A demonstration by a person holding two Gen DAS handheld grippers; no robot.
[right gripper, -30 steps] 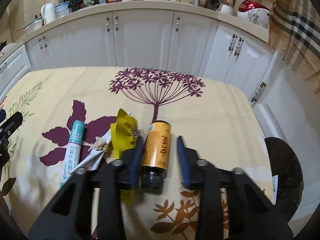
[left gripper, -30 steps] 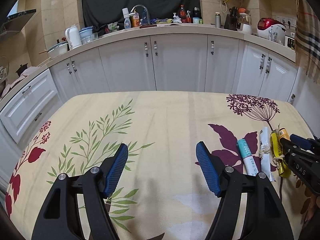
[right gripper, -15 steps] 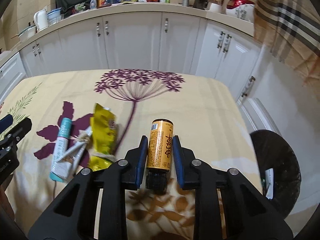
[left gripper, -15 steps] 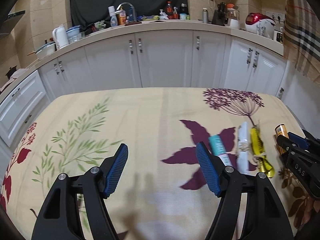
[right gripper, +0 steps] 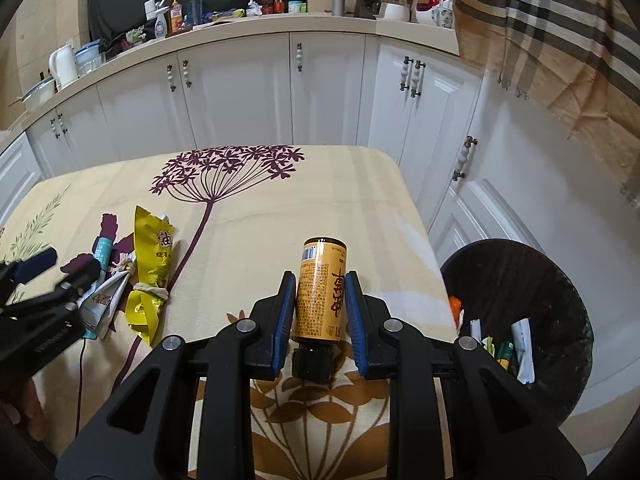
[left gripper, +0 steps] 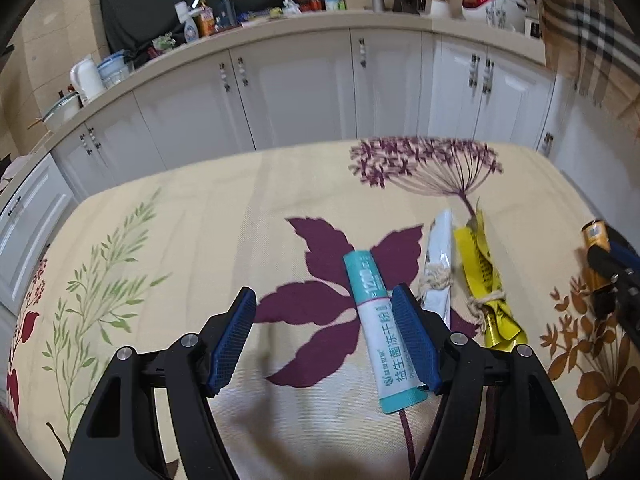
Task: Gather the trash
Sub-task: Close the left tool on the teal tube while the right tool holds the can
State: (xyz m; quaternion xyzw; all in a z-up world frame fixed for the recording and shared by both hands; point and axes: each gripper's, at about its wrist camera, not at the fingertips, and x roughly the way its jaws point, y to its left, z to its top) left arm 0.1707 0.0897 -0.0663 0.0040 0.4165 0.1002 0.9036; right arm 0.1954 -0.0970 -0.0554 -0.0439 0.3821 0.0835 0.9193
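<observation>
Kitchen with white cabinets (left gripper: 304, 92) and a cluttered countertop (right gripper: 224, 28) behind a table under a cream floral tablecloth (left gripper: 208, 240). Left gripper (left gripper: 324, 336) hangs over the cloth, jaws spread wide and gripping nothing; a teal-and-white sachet (left gripper: 380, 332) lies flat between them, close against the right-hand pad, unclear if touching. Just right of the sachet lies a white wrapper (left gripper: 438, 264) tied with string, then a yellow wrapper (left gripper: 482, 276) also tied with string, both on the cloth side by side. Right gripper (right gripper: 320, 312) has its jaws narrow and clamped on a yellow bottle (right gripper: 320, 288) with a black cap (right gripper: 312, 360), cap end toward the camera, bottle lifted off the cloth near the table's right edge. Black trash bin (right gripper: 560, 292) sits on the floor beside that edge, below table level, already holding some scraps and packets. Plaid fabric (right gripper: 560, 32) hangs at upper right.
</observation>
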